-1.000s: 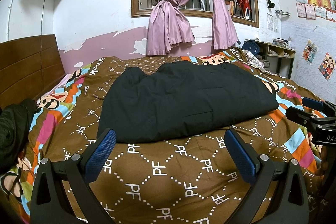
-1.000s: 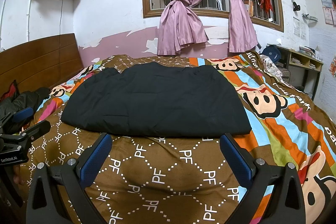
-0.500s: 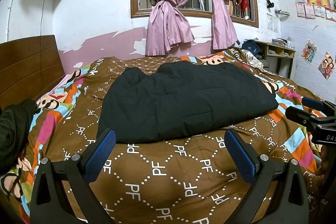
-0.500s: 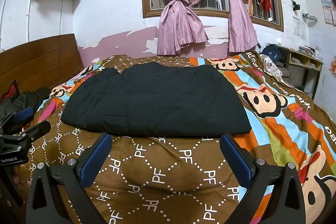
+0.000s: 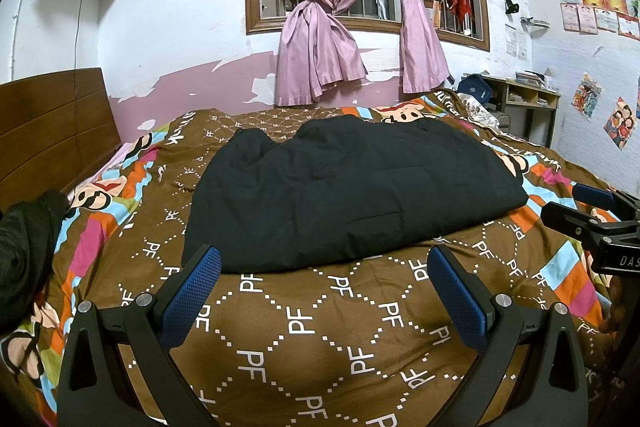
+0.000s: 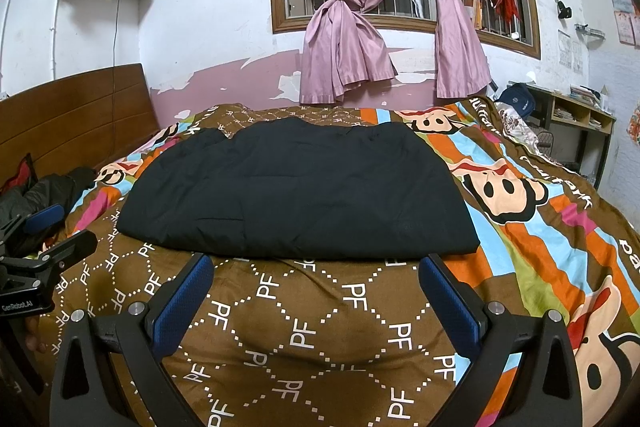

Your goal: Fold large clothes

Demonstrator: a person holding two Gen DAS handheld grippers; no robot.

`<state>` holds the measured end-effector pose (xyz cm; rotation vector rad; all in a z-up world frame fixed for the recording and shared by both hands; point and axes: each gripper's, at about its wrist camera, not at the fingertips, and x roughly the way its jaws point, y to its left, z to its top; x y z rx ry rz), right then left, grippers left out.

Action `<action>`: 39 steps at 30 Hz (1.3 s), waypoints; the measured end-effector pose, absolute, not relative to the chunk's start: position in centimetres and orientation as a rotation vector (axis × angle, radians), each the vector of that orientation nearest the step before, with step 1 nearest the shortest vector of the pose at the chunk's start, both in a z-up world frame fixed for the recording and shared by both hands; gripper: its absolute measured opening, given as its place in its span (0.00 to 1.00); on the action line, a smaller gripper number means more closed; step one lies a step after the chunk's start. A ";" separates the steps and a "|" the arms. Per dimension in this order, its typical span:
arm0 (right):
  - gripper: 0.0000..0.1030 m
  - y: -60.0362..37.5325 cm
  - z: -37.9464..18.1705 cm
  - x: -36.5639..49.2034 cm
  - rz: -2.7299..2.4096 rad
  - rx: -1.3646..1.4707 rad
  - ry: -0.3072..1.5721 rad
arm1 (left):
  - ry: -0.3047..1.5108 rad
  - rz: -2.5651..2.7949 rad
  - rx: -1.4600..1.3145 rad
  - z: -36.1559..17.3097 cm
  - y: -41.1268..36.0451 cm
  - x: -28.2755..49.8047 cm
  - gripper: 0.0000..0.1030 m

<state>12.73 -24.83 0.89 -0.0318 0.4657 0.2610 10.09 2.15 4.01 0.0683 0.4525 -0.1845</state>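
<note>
Jacket [image 5: 348,195], black and padded, lies flat on the bed's cartoon-print bedspread [image 5: 312,339], already doubled into a broad slab whose near edge runs straight across in front of both claws. In the right wrist view the jacket [image 6: 300,195] looks neat, with a square corner at the right and a looser lobe toward the headboard [image 6: 76,111]. It sits mid-bed, probably so that both sides can be reached without stretching.

The left claw [image 5: 324,291] hovers just short of the near hem, its blue pads spread wide with nothing between them. The right claw [image 6: 316,291] is the same: jaws wide, empty, level over the brown part of the bedspread. They are held side by side, each showing at the edge of the other's view, which suggests a paired grab of the two near corners, or simply a pause.

A second dark garment [image 5: 24,251] is bunched at the bed's left edge, well apart from the jacket. Whether another fold is needed I cannot tell; the slab is large enough to halve once more.
</note>
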 end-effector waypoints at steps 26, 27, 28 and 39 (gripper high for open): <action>1.00 -25.1 0.9 12.8 0.261 -0.030 0.468 | 0.457 -0.191 0.072 3.8 2.0 10.0 0.98; 1.00 -25.1 1.0 12.8 0.261 -0.030 0.469 | 0.459 -0.194 0.077 3.8 1.9 10.0 0.98; 1.00 -25.1 1.0 12.8 0.261 -0.030 0.470 | 0.459 -0.195 0.083 3.6 1.9 9.9 0.98; 1.00 -25.2 1.0 12.8 0.261 -0.029 0.469 | 0.456 -0.192 0.094 3.2 1.9 9.8 0.98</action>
